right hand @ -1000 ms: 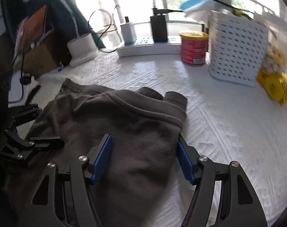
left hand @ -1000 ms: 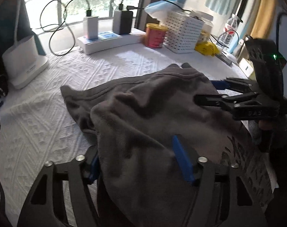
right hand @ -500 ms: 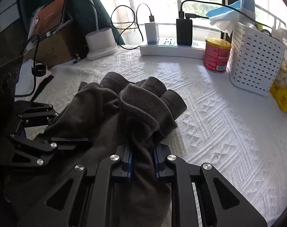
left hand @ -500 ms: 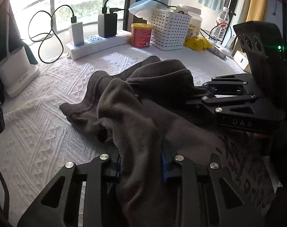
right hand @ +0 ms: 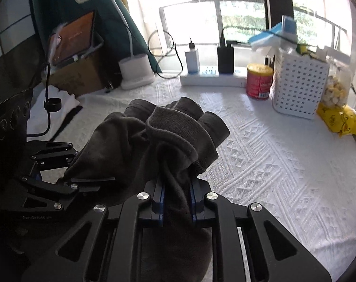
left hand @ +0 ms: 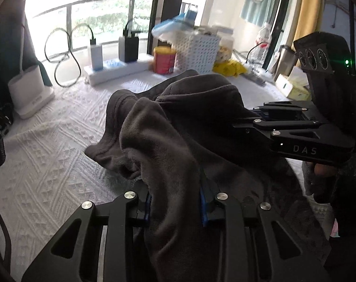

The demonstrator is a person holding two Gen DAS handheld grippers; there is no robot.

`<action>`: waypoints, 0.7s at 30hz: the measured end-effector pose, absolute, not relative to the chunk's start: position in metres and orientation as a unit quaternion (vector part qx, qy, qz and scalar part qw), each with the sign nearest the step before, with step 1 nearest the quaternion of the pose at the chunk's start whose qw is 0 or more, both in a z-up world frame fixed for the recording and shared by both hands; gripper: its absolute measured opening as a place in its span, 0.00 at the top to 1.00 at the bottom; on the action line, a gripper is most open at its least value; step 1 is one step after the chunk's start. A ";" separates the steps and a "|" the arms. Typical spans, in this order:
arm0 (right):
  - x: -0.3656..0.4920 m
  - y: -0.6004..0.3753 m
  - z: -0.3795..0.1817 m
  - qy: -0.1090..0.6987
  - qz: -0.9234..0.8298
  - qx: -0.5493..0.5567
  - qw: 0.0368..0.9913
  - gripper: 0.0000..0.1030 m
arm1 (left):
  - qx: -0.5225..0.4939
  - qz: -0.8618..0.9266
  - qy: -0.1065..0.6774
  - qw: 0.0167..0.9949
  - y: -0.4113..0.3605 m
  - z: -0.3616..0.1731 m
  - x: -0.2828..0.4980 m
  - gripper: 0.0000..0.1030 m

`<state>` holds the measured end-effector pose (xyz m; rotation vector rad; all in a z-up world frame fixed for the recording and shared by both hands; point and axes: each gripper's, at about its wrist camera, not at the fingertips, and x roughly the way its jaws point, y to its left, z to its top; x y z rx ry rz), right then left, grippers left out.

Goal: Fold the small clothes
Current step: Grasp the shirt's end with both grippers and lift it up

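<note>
A dark grey fleece garment [left hand: 168, 127] lies bunched on the white textured table cover [left hand: 48, 164]. My left gripper [left hand: 175, 202] is shut on a fold of its near edge, blue pads pressed into the cloth. My right gripper [right hand: 178, 202] is shut on another bunched fold of the same garment [right hand: 173, 141], near its ribbed hem. Both pinched edges are raised off the cover, and the far part hangs in humps. In the left wrist view the right gripper [left hand: 260, 117] comes in from the right; in the right wrist view the left gripper [right hand: 67, 176] sits at the left.
Along the window stand a white power strip with chargers [left hand: 114, 70], a red can [left hand: 165, 60], a white perforated basket [right hand: 297, 87] and a yellow bag [right hand: 337, 119]. A white lamp base [left hand: 29, 94] and a cardboard box [right hand: 76, 77] stand at the left.
Both grippers went from open around the flat garment to shut on its edge. They have since lifted the pinched folds and carried them toward the window, bunching the cloth.
</note>
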<state>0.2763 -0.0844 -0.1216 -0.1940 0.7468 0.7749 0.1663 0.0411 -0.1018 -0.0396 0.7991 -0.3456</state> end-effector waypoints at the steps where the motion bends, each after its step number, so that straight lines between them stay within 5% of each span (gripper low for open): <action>1: 0.273 -0.085 -0.119 0.351 0.369 -0.092 0.856 0.83 | -0.019 -0.167 0.382 0.909 0.041 -0.099 0.163 0.73; 21: 0.178 -0.113 -0.042 0.232 0.374 -0.104 0.892 0.84 | 0.012 -0.140 0.276 0.951 0.027 -0.031 0.090 0.75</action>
